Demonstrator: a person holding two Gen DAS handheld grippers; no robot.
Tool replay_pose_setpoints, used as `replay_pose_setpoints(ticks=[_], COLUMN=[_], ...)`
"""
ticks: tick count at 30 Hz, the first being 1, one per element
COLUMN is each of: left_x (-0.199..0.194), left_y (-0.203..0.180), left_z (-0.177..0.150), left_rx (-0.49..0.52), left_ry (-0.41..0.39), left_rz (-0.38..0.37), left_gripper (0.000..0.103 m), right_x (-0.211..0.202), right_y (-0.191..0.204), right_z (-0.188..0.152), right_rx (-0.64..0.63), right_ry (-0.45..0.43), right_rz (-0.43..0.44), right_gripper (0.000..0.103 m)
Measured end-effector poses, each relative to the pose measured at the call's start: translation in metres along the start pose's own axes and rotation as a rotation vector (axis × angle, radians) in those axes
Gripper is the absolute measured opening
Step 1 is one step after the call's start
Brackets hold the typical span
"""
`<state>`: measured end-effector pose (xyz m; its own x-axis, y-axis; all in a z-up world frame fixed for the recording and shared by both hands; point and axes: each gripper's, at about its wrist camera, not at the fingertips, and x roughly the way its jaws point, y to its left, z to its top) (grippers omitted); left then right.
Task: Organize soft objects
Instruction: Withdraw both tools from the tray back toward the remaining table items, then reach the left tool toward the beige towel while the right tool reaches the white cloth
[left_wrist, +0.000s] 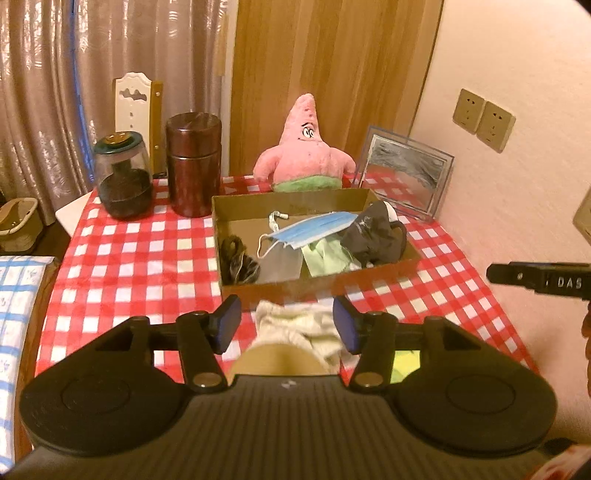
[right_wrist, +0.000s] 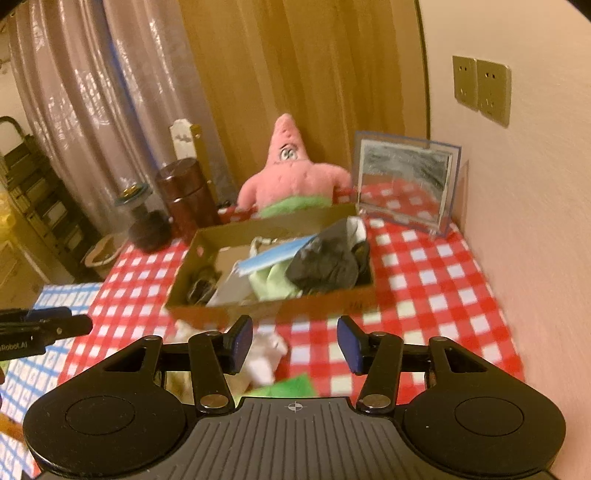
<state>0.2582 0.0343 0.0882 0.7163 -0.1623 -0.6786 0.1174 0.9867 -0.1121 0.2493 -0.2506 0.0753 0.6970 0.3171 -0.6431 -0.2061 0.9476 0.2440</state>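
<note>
A shallow cardboard box (left_wrist: 280, 288) sits mid-table and holds a blue face mask (left_wrist: 314, 229), a black cloth (left_wrist: 373, 236), a pale green cloth (left_wrist: 328, 258) and a dark cord (left_wrist: 236, 258). In front of the box a cream cloth (left_wrist: 299, 325) lies on the table. My left gripper (left_wrist: 287, 323) hangs open over it, with the cloth showing between the pads and not pinched. My right gripper (right_wrist: 295, 343) is open too, with only tablecloth between its fingers. The same cream cloth (right_wrist: 264, 354) lies by its left finger. A pink starfish plush (left_wrist: 306, 147) sits behind the box.
A red-checked tablecloth (left_wrist: 140, 251) covers the table. A glass jar (left_wrist: 123, 177) and a brown canister (left_wrist: 194, 166) stand back left. A framed mirror (left_wrist: 406, 173) leans by the right wall. A green sheet (right_wrist: 291, 384) lies near the front edge. A blue-checked cloth (left_wrist: 18, 295) lies to the left.
</note>
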Motion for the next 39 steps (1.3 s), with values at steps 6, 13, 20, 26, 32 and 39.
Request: replay_pose_setpoints(ticks=[6, 13, 20, 26, 32, 39], left_x=[-0.037, -0.066, -0.084, -0.090, -0.090, -0.075], left_y=[-0.011, -0.020, -0.025, -0.029, -0.029, -0.032], left_z=[-0.030, -0.061, -0.077, -0.086, -0.091, -0.087], left_rx=[-0.012, -0.046, -0.068, -0.060, -0.012, 0.089], left_ry=[0.003, 0.016, 0.014, 0.010, -0.027, -0.002], left_rz=[0.017, 0.013, 0.014, 0.019, 0.028, 0.041], left_gripper=[0.064, 0.071, 0.079, 0.084, 0.087, 0.088], right_x=[-0.027, -0.053, -0.067, -0.071, -0.067, -0.051], right_y=[0.011, 0.023, 0.019, 0.017, 0.012, 0.000], right_z=[-0.037, -0.071, -0.091, -0.096, -0.101, -0.100], right_rx=[0.030, -0.023, 0.004, 0.008, 0.014, -0.003], right_ry=[0.028, 0.036, 0.054, 0.061, 0.070, 0.090], right_rz=[0.024, -0.012, -0.014, -0.016, -0.021, -0.013], right_gripper=[0.057, 0.061, 0.063, 0.064, 0.065, 0.065])
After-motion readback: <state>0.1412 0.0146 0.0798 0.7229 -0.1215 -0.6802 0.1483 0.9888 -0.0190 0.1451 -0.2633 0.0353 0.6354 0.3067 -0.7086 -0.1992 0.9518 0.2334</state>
